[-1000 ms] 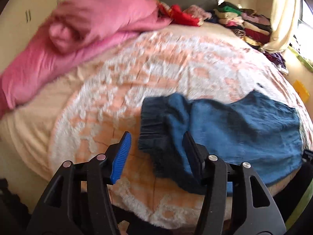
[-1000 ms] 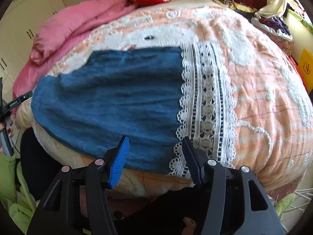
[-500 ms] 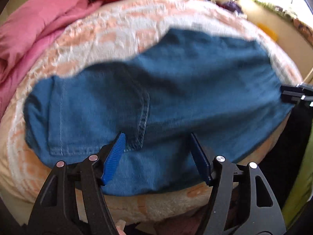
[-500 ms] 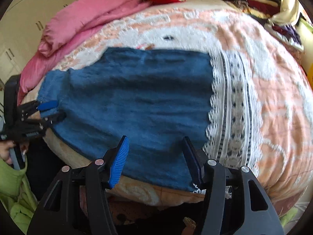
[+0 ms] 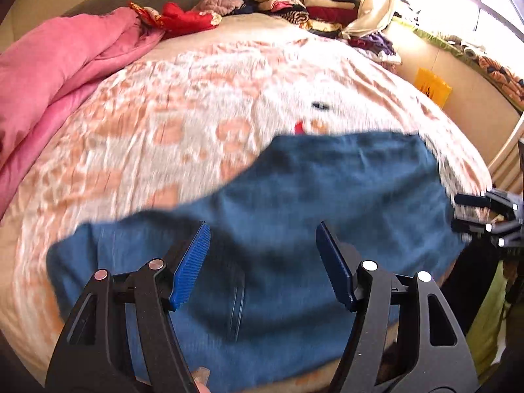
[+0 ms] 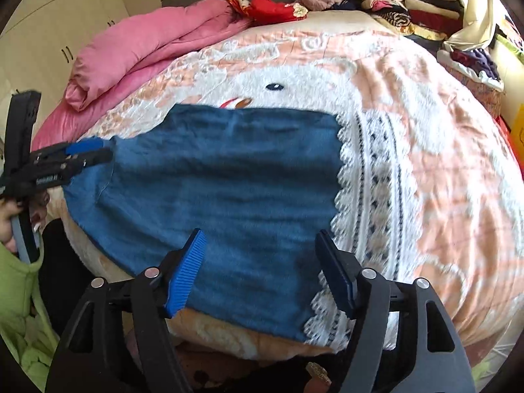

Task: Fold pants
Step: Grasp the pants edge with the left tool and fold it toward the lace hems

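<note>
Heads up, your left wrist view is smeared with motion blur, so the stitching on the blue pants [image 5: 294,229] is hard to read there; the near edge of them runs behind your left gripper [image 5: 262,262] and its black frame; your right gripper [image 5: 471,213] is cut off at the right edge of that view, only the finger tips showing. From the right wrist, the near hem of the pants [image 6: 222,196] dips behind the right gripper [image 6: 258,268]; your hand [image 6: 9,213] is half out of frame.

The pants lie flat on the peach and white bed blanket [image 6: 425,163], at its near edge, lace trim [image 6: 366,180] to their right, pink duvet [image 6: 147,49] well beyond them.

Both pairs of fingers are spread with nothing between them, hovering over the denim; the right ones have just been opening, the left opened a touch earlier.

Compared with a second ago: the left view then showed the pants bunched at one end; now they're spread out, and the left gripper [image 6: 75,157] sits at their left end.
</note>
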`<state>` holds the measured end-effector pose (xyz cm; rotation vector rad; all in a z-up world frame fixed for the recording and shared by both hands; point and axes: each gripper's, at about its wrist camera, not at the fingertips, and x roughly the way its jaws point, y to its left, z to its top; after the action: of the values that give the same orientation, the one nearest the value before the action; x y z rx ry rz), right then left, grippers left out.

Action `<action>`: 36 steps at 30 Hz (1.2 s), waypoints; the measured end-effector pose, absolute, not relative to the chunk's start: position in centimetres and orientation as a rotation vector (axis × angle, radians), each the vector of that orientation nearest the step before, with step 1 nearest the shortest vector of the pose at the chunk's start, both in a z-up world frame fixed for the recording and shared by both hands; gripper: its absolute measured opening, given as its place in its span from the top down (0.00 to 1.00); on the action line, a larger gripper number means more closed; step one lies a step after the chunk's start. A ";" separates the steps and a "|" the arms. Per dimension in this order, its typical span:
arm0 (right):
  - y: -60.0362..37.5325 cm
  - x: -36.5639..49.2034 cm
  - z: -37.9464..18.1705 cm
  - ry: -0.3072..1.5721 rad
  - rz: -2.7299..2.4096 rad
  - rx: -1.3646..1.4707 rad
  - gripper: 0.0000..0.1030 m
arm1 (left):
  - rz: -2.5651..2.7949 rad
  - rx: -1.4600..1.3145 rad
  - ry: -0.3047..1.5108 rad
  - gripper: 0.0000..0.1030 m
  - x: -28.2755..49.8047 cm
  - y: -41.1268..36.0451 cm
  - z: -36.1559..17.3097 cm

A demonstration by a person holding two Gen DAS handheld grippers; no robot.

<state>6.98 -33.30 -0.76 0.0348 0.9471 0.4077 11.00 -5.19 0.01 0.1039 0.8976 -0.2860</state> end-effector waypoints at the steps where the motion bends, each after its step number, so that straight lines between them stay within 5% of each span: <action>1: -33.6 7.3 -0.7 0.943 0.401 0.036 0.34 | -0.293 0.097 0.902 0.41 11.8 -5.4 0.0; 16: -34.9 9.1 -2.4 0.974 0.363 0.111 0.30 | -0.381 -0.013 1.031 0.34 21.6 -7.6 -3.9; 17: -34.9 9.1 -2.5 0.975 0.363 0.110 0.30 | -0.397 -0.026 1.050 0.57 21.9 -7.9 -4.3; 18: -34.9 9.1 -2.6 0.976 0.362 0.110 0.30 | -0.401 -0.019 1.053 0.97 21.9 -8.3 -4.4; 23: -34.8 9.1 -3.0 0.976 0.359 0.106 0.30 | -0.415 -0.003 0.944 0.99 21.2 -8.5 -2.7; 36: -40.6 12.8 1.2 0.844 0.253 0.214 0.30 | -0.395 -0.032 0.996 0.97 22.3 -7.8 -5.0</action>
<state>12.85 -40.64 1.24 0.2137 0.8440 0.2525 22.26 -7.81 -5.00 -0.0318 0.9957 -0.3951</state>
